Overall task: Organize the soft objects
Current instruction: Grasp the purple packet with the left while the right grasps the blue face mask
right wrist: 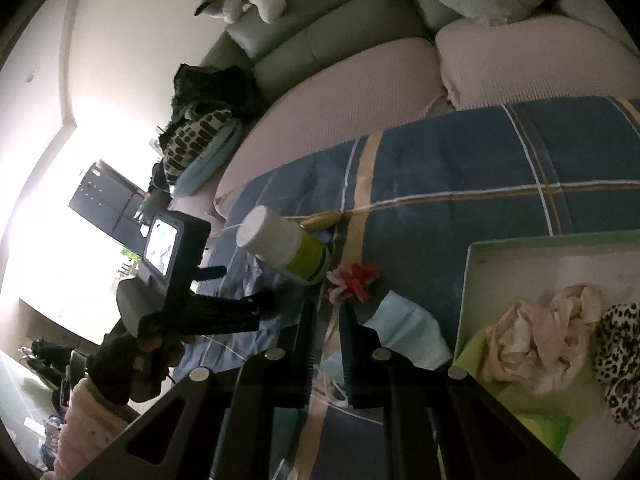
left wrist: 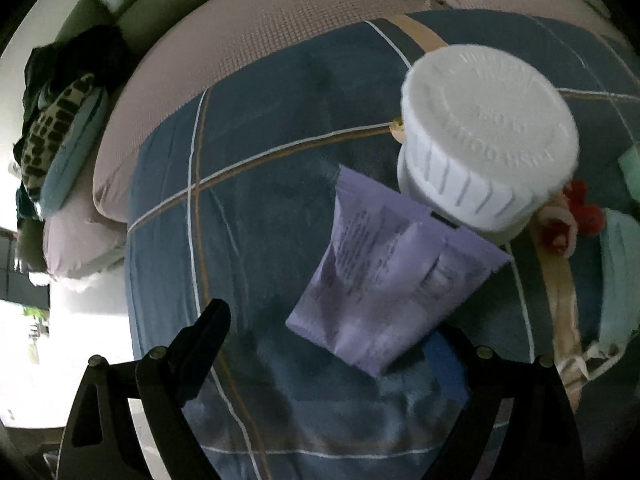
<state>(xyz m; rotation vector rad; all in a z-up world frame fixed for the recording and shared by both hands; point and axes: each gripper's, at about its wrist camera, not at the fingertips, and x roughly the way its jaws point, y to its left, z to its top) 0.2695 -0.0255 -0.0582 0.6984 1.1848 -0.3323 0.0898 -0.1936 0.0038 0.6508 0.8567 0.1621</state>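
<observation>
A purple packet (left wrist: pixel 384 280) lies on the blue plaid blanket (left wrist: pixel 260 128). It sits between the wide-open fingers of my left gripper (left wrist: pixel 332 328), close to the right-hand finger; no pad presses on it. A white-capped bottle (left wrist: pixel 488 132) stands right behind the packet. Beside it lie a red and pink scrunchie (left wrist: pixel 560 224) and a light blue face mask (left wrist: pixel 620 276). In the right wrist view my right gripper (right wrist: pixel 328 316) is shut above the blanket. The face mask (right wrist: pixel 404 332) lies under and beside its fingers, and I see nothing pinched. The scrunchie (right wrist: pixel 352 280) lies just past the tips.
A pale box (right wrist: pixel 468 280) at the right holds a pink cloth (right wrist: pixel 536 340) and a leopard-print scrunchie (right wrist: pixel 620 348). The bottle (right wrist: pixel 280 244) lies tilted to the left. A gloved hand holds the left gripper (right wrist: pixel 244 284). Pink sofa cushions (right wrist: pixel 340 92) and piled clothes (right wrist: pixel 200 136) lie beyond.
</observation>
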